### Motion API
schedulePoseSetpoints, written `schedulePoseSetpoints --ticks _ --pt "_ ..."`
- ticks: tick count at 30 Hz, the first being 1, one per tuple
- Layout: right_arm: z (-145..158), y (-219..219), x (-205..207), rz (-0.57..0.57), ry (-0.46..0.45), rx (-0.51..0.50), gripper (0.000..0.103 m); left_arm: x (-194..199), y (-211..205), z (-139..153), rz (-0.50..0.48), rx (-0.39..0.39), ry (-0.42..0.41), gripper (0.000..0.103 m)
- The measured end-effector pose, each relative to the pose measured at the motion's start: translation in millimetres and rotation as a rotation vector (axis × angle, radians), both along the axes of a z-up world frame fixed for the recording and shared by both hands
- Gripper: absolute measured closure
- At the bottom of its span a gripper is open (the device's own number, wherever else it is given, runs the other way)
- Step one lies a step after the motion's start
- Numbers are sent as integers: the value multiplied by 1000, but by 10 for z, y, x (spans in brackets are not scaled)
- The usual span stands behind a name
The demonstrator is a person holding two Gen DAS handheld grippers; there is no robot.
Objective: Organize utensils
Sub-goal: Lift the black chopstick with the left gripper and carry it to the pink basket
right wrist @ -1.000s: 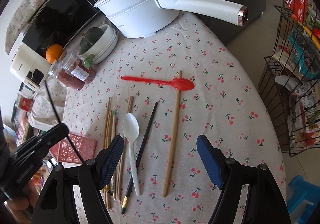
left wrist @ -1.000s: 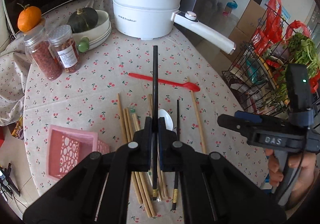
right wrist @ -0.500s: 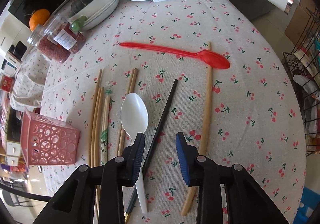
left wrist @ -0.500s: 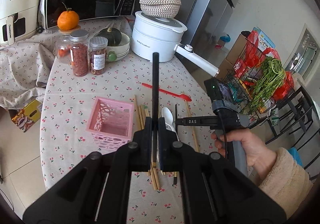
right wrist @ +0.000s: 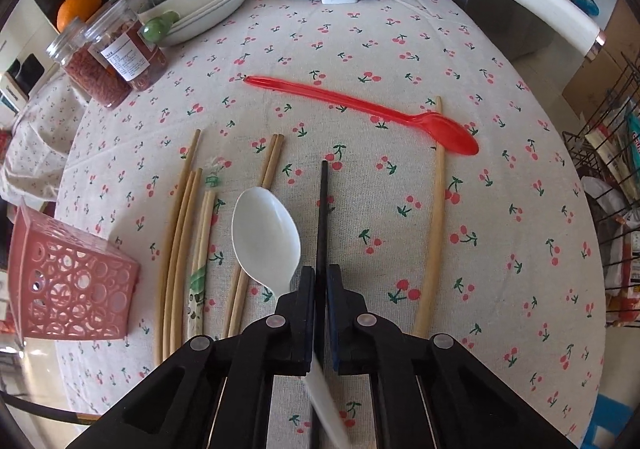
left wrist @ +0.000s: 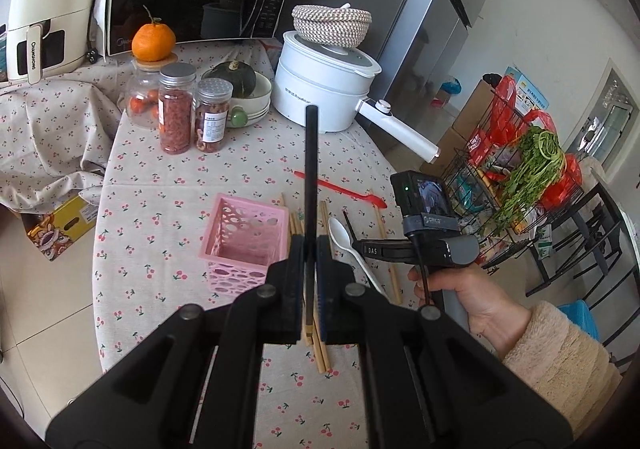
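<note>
My left tool (left wrist: 308,249) is pinched on a black chopstick (left wrist: 310,169), raised above the pink basket (left wrist: 244,233). My right tool (right wrist: 319,281) has clamped on the second black chopstick (right wrist: 322,209), which lies on the cherry-print surface (right wrist: 500,249). White spoon (right wrist: 266,237) lies just left of it, touching the tool's left finger. Wooden chopsticks (right wrist: 180,241) lie further left; a single one (right wrist: 436,217) to the right, under the red spoon (right wrist: 372,111).
</note>
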State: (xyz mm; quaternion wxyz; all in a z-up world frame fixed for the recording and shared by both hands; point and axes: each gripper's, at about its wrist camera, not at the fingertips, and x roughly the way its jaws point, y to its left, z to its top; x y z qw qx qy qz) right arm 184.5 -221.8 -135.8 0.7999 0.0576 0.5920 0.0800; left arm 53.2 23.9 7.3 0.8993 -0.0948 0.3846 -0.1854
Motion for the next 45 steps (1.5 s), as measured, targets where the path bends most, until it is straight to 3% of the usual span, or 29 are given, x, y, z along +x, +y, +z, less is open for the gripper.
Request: schedulePoseSetpoints --ticks 12,26,36,45 --pt "979 -103 -494 40 -262 122 97 -110 124 210 40 -20 -95 97" --pt "1907 -139 -1090 70 -573 249 98 -212 361 495 160 -73 -286 97" --pt "2005 -92 -1136 111 -580 286 98 -97 389 446 242 -36 -331 97" --pt "2079 -17 -1193 147 -602 328 98 160 400 251 291 4 -267 97"
